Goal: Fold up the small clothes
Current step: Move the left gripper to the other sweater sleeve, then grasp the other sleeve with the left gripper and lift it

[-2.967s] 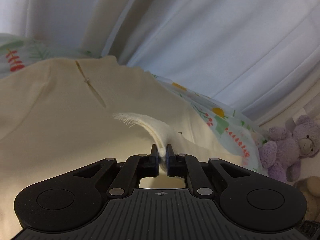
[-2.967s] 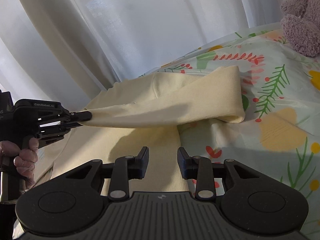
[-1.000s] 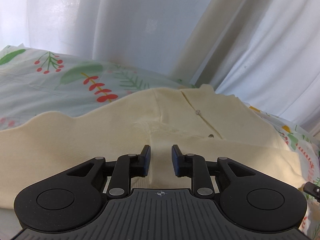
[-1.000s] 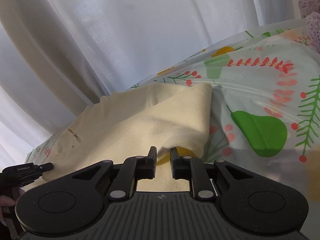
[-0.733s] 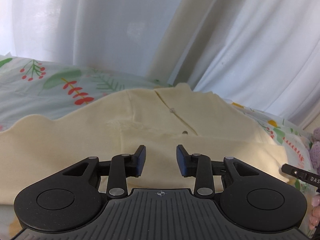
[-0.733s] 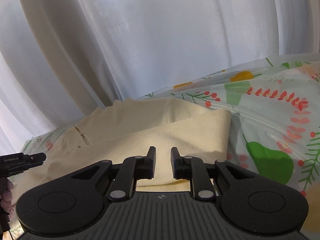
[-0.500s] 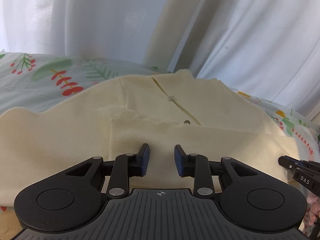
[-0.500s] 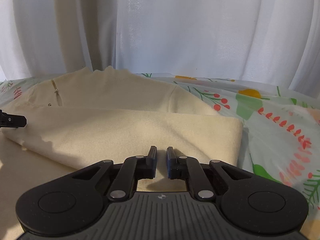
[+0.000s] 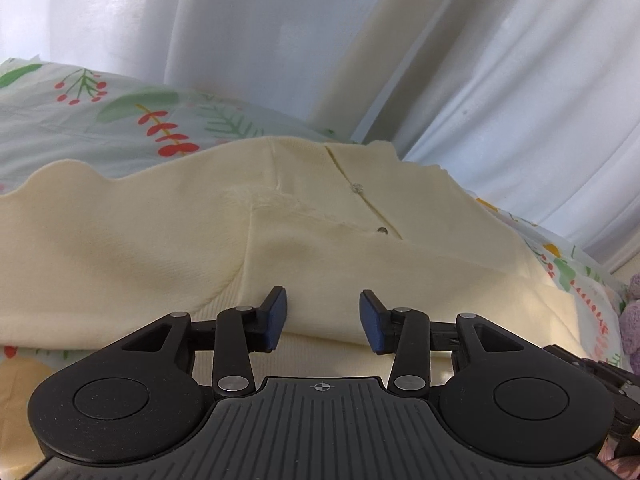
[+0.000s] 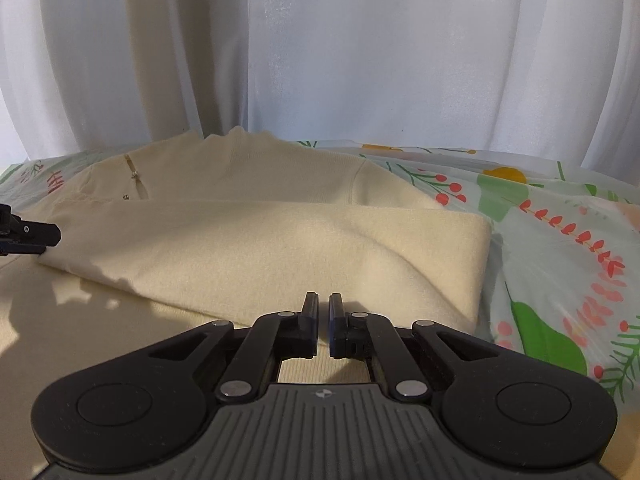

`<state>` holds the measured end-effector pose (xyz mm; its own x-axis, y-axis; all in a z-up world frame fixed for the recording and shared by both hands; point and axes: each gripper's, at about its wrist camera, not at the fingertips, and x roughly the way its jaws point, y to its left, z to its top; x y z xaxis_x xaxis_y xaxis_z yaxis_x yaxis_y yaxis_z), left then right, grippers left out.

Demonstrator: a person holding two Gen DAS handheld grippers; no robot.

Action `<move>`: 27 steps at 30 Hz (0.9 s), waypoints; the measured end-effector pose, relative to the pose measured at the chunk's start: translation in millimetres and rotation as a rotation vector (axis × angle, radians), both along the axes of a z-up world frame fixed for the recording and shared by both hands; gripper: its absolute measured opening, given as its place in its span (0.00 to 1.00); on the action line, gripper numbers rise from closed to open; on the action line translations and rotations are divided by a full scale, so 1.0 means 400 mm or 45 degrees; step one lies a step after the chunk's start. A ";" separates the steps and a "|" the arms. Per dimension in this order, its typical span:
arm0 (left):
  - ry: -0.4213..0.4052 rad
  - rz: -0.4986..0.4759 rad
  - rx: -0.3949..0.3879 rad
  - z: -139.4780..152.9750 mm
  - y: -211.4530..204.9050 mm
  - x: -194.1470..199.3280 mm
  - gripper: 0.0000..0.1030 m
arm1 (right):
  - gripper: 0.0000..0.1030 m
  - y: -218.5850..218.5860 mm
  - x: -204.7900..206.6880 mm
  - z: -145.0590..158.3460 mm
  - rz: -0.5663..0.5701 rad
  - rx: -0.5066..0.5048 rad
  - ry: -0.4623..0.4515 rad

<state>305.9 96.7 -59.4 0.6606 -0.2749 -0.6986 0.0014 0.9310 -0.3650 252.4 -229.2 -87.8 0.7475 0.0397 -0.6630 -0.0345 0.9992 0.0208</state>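
While left gripper (image 9: 323, 318) gapes empty | right gripper (image 10: 323, 320) nearly closed, empty | over sweater (image 10: 256, 240)

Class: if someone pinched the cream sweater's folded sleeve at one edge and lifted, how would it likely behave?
The cream sweater would probably droop: its folded sleeve lies in soft curves. It looks light and fuzzy, so it likely grips rather than slips. Lifting one edge might undo the fold.
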 end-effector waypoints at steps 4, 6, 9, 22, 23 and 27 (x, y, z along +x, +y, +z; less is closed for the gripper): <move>0.055 0.088 -0.158 0.011 0.050 -0.019 0.59 | 0.03 0.012 0.008 0.012 -0.011 -0.039 0.024; 0.059 0.204 -0.223 0.025 0.100 -0.057 0.87 | 0.08 0.015 -0.002 0.029 -0.037 -0.005 0.027; -0.012 0.429 -0.346 0.038 0.227 -0.153 0.89 | 0.25 0.010 -0.056 0.052 -0.064 0.087 -0.005; -0.102 1.285 -0.680 -0.057 0.699 -0.400 0.74 | 0.27 -0.014 -0.178 0.048 -0.078 0.310 0.096; -0.108 1.313 -0.694 -0.064 0.714 -0.402 0.67 | 0.27 -0.011 -0.175 0.051 -0.077 0.321 0.095; -0.178 1.409 -0.727 -0.087 0.774 -0.414 0.57 | 0.27 0.008 -0.167 0.065 -0.049 0.322 0.082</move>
<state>140.3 406.2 -94.1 0.7890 0.2344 -0.5679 -0.6082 0.1667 -0.7761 185.4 -226.1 -61.8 0.7084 0.1827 -0.6818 0.0130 0.9624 0.2714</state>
